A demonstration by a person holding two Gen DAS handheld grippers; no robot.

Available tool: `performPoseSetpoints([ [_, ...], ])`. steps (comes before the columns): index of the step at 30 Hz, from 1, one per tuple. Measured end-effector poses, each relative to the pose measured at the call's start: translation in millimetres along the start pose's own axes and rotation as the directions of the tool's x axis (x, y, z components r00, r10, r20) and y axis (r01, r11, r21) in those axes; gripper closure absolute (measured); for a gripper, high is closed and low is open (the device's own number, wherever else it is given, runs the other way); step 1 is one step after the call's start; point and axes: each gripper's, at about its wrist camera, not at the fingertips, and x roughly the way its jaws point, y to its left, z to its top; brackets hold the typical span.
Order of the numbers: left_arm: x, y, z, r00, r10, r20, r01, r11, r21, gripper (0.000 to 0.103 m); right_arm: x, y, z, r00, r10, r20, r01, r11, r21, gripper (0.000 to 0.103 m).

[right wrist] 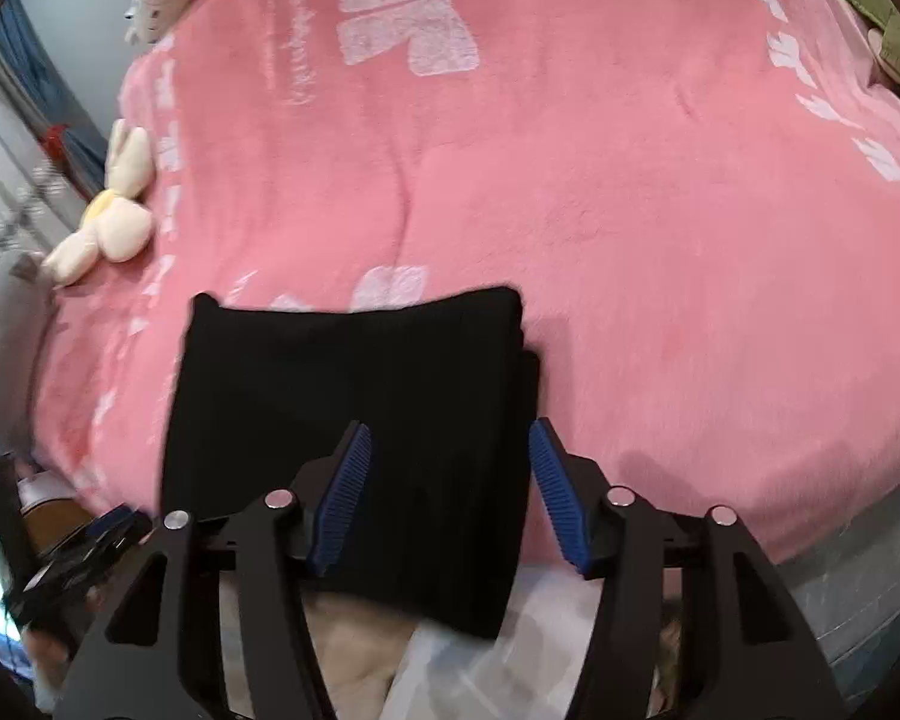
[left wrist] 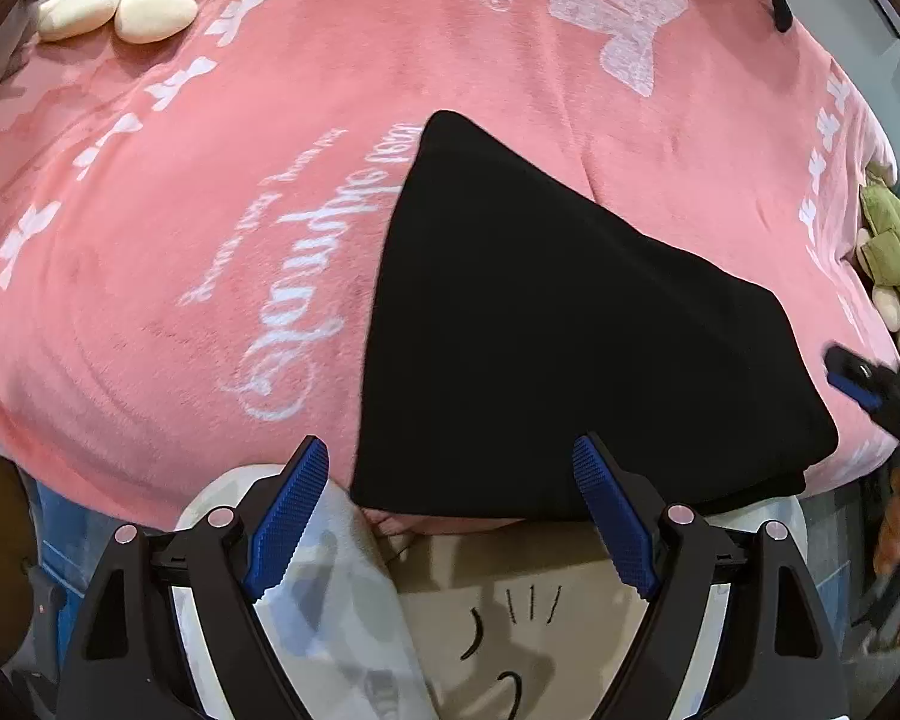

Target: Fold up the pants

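Note:
The black pants (left wrist: 546,330) lie folded into a compact rectangle on the pink blanket (left wrist: 210,210), at the near edge of the bed. My left gripper (left wrist: 450,474) is open and empty, held above the near left corner of the folded pants. My right gripper (right wrist: 447,456) is open and empty, hovering over the near right part of the pants (right wrist: 354,420). The right gripper also shows in the left wrist view (left wrist: 870,384) at the far right, beside the pants.
A cream plush flower (left wrist: 120,0) lies at the far left of the bed, also in the right wrist view (right wrist: 108,222). An olive green plush item (left wrist: 894,264) sits at the right edge. The person's patterned clothing (left wrist: 342,618) is below the grippers.

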Motion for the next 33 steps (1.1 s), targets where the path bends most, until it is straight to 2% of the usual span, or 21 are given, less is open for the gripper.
performPoseSetpoints([
  [4, 2, -8, 1, 1.000, 0.009, -0.003, -0.008, 1.000, 0.024, 0.022, 33, -7, 18, 0.999, 0.039, -0.026, -0.038, 0.999, 0.026, 0.049],
  [6, 4, -9, 1, 1.000, 0.011, -0.009, -0.011, 1.000, 0.025, 0.022, 52, -3, 28, 0.999, -0.027, -0.035, 0.026, 0.999, -0.021, 0.052],
  [8, 7, -10, 2, 1.000, 0.013, -0.017, -0.013, 1.000, 0.025, 0.022, 71, 5, 36, 0.996, -0.064, -0.062, 0.059, 0.995, -0.081, 0.071],
  [9, 9, -10, 3, 1.000, 0.017, -0.023, -0.016, 1.000, 0.026, 0.022, 72, 9, 39, 0.997, -0.047, -0.068, 0.042, 0.996, -0.079, 0.084],
  [10, 10, -10, 3, 1.000, 0.019, -0.025, -0.018, 0.999, 0.027, 0.022, 65, 14, 43, 0.998, -0.009, -0.059, 0.004, 0.997, -0.078, 0.099],
  [13, 13, -10, 5, 0.999, 0.022, -0.026, -0.022, 0.999, 0.032, 0.022, -1, 43, 53, 0.984, 0.161, 0.073, -0.151, 0.980, -0.128, 0.099],
  [15, 17, -11, 7, 0.999, 0.024, -0.031, -0.024, 0.999, 0.030, 0.022, -20, 49, 50, 0.981, 0.158, 0.111, -0.141, 0.979, -0.145, 0.098],
  [16, 19, -12, 9, 0.999, 0.020, -0.033, -0.019, 0.999, 0.028, 0.022, -19, 44, 46, 0.986, 0.129, 0.109, -0.113, 0.983, -0.142, 0.094],
  [17, 20, -13, 10, 0.999, 0.018, -0.035, -0.017, 1.000, 0.025, 0.022, -1, 32, 39, 0.996, 0.041, 0.073, -0.031, 0.990, -0.139, 0.088],
  [18, 22, -13, 10, 0.999, 0.015, -0.038, -0.014, 1.000, 0.024, 0.022, 18, 20, 32, 0.998, -0.058, 0.027, 0.061, 0.988, -0.145, 0.079],
  [19, 22, -13, 11, 0.999, 0.010, -0.040, -0.009, 1.000, 0.026, 0.022, 40, 7, 23, 0.984, -0.176, -0.041, 0.168, 0.974, -0.152, 0.077],
  [20, 22, -13, 11, 0.999, 0.007, -0.042, -0.006, 0.999, 0.032, 0.022, 47, -2, 13, 0.971, -0.229, -0.066, 0.219, 0.967, -0.128, 0.076],
  [21, 21, -14, 10, 0.999, 0.010, -0.038, -0.008, 0.999, 0.046, 0.022, 31, 0, 10, 0.986, -0.165, -0.012, 0.163, 0.983, -0.083, 0.076],
  [22, 20, -15, 9, 0.999, 0.014, -0.036, -0.012, 0.998, 0.053, 0.022, 20, 6, 11, 0.992, -0.124, 0.017, 0.125, 0.990, -0.073, 0.076],
  [23, 19, -15, 8, 0.999, 0.023, -0.035, -0.021, 0.998, 0.061, 0.022, 5, 25, 16, 0.996, -0.067, 0.066, 0.073, 0.994, -0.087, 0.076],
  [24, 19, -14, 7, 0.999, 0.025, -0.036, -0.023, 0.998, 0.065, 0.022, -2, 40, 21, 0.997, -0.017, 0.076, 0.026, 0.993, -0.115, 0.076],
  [26, 20, -13, 4, 0.999, 0.015, -0.040, -0.012, 0.998, 0.066, 0.022, 7, 90, 38, 0.989, 0.145, -0.009, -0.143, 0.964, -0.224, 0.077],
  [27, 20, -13, 2, 0.999, 0.012, -0.046, -0.009, 0.998, 0.066, 0.022, 17, 113, 46, 0.974, 0.219, -0.062, -0.227, 0.939, -0.260, 0.077],
  [29, 19, -13, 1, 0.999, 0.007, -0.050, -0.004, 0.998, 0.068, 0.022, 49, 154, 59, 0.938, 0.299, -0.176, -0.340, 0.889, -0.305, 0.078],
  [32, 16, -10, -2, 0.999, 0.018, -0.042, -0.015, 0.998, 0.060, 0.022, 110, 208, 70, 0.931, 0.232, -0.281, -0.334, 0.852, -0.403, 0.078],
  [33, 15, -8, -3, 0.999, 0.018, -0.044, -0.015, 0.998, 0.060, 0.022, 129, 218, 71, 0.930, 0.211, -0.303, -0.326, 0.852, -0.409, 0.078],
])
